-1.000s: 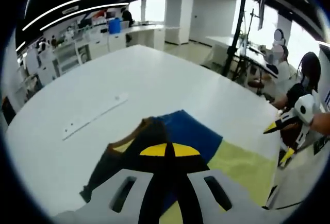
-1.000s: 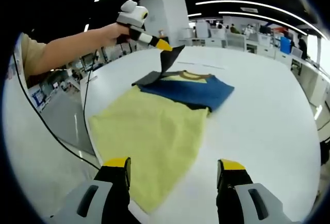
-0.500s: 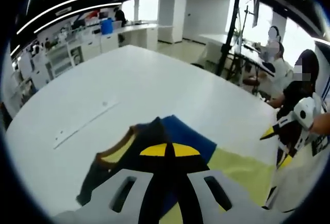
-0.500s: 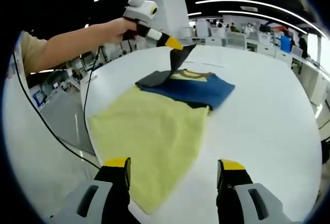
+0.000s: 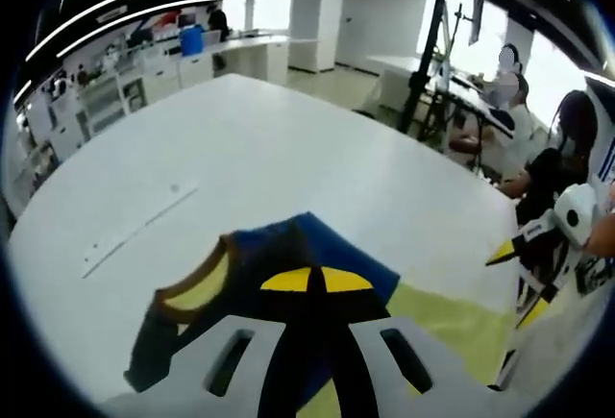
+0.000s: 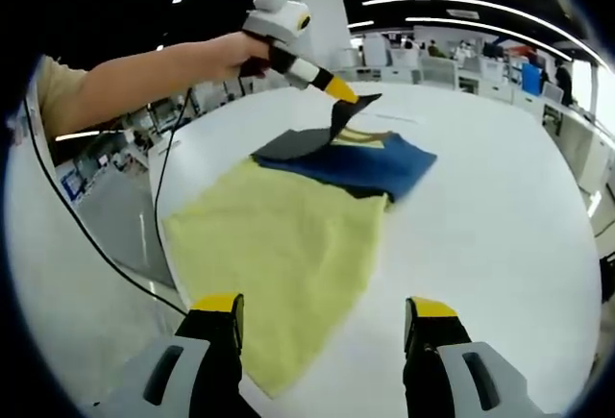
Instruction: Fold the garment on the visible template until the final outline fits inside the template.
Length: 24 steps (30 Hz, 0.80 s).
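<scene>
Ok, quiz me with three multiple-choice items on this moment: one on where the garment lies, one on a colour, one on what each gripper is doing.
1. Where does the dark blue garment with the tan-trimmed collar lie?
A. at the far end of the pale yellow cloth template
B. on the floor
C. hanging off the white table

2. What colour are the tips of the right gripper?
A. red
B. yellow
C. green

3. What is the left gripper doing?
A. lying open on the table
B. shut on a raised flap of the garment
C. holding a ruler

Answers: 1 A, the right gripper view shows the garment overlapping the template's far edge. 2 B, both tips are yellow. 3 B, dark fabric rises into its closed yellow tips, while the right gripper hangs open.
</scene>
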Each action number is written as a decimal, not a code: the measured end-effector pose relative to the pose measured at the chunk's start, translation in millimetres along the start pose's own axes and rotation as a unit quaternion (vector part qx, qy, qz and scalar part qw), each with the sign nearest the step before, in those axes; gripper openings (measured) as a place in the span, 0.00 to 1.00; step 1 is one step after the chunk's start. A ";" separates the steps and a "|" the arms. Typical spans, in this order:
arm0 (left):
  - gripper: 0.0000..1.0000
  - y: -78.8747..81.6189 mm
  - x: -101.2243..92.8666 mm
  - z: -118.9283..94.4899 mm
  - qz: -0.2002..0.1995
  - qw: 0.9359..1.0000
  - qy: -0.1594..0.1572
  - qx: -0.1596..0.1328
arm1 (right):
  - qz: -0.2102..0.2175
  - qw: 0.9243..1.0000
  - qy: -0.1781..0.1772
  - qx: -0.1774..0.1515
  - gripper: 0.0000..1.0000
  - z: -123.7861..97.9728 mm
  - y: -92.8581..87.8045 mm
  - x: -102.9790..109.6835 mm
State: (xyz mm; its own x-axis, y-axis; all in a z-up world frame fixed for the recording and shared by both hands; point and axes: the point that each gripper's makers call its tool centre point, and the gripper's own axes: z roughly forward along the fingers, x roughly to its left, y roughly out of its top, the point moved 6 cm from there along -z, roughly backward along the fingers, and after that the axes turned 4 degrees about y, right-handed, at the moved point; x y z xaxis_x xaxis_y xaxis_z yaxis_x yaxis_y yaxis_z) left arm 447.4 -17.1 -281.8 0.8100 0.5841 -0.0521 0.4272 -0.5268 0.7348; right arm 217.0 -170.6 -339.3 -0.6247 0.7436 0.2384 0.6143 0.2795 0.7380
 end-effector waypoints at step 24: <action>0.00 -14.8 -19.2 30.9 0.019 0.999 -0.018 0.042 | 0.007 1.000 -0.003 0.000 0.66 -2.7 0.0 -5.8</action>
State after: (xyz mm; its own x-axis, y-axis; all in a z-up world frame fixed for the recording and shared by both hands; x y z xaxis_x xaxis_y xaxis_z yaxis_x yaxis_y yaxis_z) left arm 438.0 -39.7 -312.6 0.8390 0.5418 -0.0503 0.4276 -0.5991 0.6769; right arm 219.2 -176.5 -339.0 -0.6133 0.7512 0.2442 0.6230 0.2700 0.7341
